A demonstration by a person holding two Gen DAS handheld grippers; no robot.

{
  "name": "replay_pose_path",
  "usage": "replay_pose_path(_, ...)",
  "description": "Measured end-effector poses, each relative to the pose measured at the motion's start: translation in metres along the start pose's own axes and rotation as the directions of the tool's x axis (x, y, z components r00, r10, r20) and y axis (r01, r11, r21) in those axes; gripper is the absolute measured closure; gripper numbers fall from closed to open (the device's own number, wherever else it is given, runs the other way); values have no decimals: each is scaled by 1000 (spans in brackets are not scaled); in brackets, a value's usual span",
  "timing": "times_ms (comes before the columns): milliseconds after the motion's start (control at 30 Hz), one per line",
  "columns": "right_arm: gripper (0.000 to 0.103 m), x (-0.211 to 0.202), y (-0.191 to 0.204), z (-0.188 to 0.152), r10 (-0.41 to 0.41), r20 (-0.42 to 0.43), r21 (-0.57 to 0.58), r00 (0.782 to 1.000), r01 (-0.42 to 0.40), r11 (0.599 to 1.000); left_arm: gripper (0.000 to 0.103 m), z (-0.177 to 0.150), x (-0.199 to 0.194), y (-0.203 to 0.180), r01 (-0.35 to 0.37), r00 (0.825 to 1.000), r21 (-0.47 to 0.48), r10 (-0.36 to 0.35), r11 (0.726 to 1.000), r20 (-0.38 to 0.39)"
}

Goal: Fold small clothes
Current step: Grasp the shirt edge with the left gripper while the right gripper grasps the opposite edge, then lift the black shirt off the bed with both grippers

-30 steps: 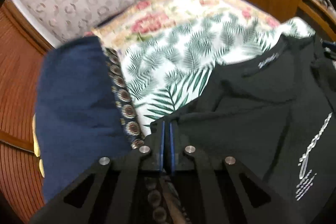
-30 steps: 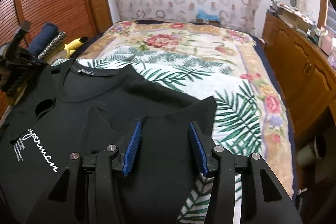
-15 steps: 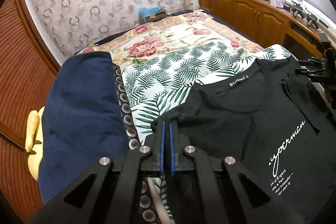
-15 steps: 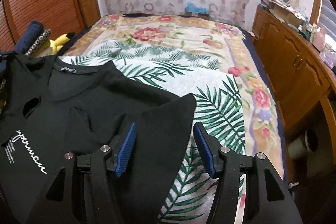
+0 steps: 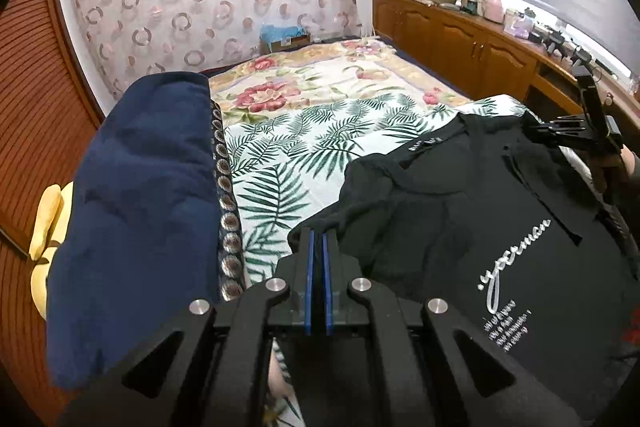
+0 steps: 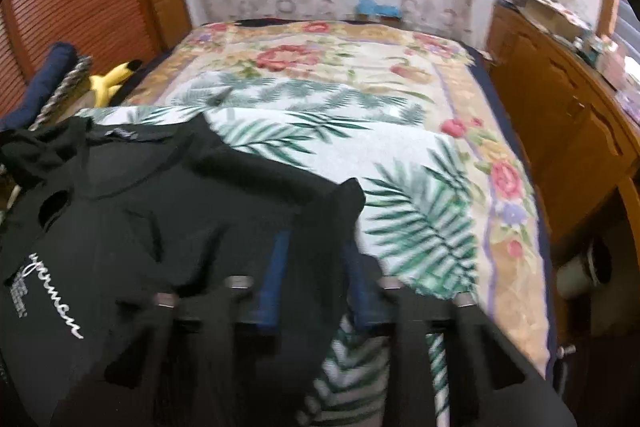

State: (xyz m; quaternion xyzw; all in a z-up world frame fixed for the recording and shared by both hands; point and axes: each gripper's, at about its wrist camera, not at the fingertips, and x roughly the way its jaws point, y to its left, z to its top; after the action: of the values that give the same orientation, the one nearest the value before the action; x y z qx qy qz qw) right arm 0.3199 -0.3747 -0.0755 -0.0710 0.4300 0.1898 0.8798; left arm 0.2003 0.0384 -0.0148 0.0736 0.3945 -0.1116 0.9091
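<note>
Black cotton, the T-shirt [image 5: 472,227] was spread on the palm-print sheet [image 5: 288,147], each sleeve clamped by the left gripper [image 5: 318,239] and right gripper [image 6: 316,267]; equal tension was advisable for lifting.

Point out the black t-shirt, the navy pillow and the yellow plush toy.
black t-shirt [image 5: 460,227]: left wrist view, chest area beside the white print.
navy pillow [image 5: 140,187]: left wrist view, middle of its top face.
yellow plush toy [image 6: 110,81]: right wrist view, its yellow body.
</note>
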Motion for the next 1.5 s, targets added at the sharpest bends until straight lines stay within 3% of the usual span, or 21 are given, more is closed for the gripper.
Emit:
replay_pose_path(333,101,-106,62,-5,22,240,-75,971,-4,997,101,-38,-80,-21,13,990,-18,-10,1000,142)
replay_pose_path(633,101,-191,93,-65,20,335,-74,942,5,997,101,-107,-135,-32,22,979,-75,-6,997,205)
replay_pose_path(867,101,-214,102,-127,17,321,-49,947,-2,999,101,-147,-145,-28,41,975,-161,-5,986,224)
replay_pose_path(1133,101,-243,99,-154,20,315,-45,949,-6,999,101,-168,-186,-23,76,964,-189,-24,979,264)
replay_pose_path(1300,101,-256,101,-168,29,276,-56,961,-14,998,101,-184,-193,-31,119,971,-180,-76,976,227)
replay_pose_path(1500,100,-238,102,-189,35,173,-45,984,-28,999,99,-198,-171,-31,83,988,-192,-55,978,147)
